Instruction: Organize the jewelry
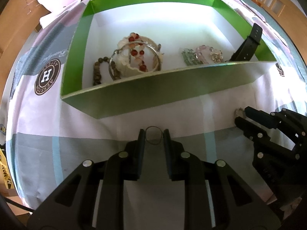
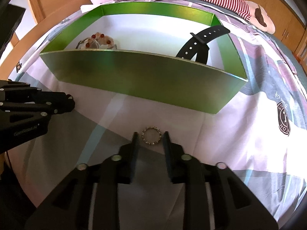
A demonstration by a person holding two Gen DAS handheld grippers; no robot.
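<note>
- Left wrist view: the left gripper (image 1: 153, 137) has its jaws nearly together around a thin ring (image 1: 153, 135), a plain wire-like hoop between the two tips. Both pads appear to touch its rim, so it looks pinched across its width.
- That hoop is probably very light and stiff but easily bent; a gentle pinch on opposite sides of the rim should do. It is smooth and narrow, so it could twist or slip out.
- Ahead of the jaws stands the green box (image 1: 134, 99), holding bangles and bead bracelets (image 1: 134, 61) and a black watch strap (image 1: 247, 46).
- To the right of the jaws, the right gripper (image 1: 238, 116) sits at a second ring.
- Right wrist view: the right gripper (image 2: 149, 137) has its jaws partly open, with the studded ring (image 2: 151, 135) lying flat on the bedsheet (image 2: 249, 134) between the tips, a gap showing on each side. Nothing is held.
- This ring looks small, rigid and bumpy-edged, so it should grip better; take it across the outer rim, pressing lightly, since the soft sheet gives underneath.
</note>
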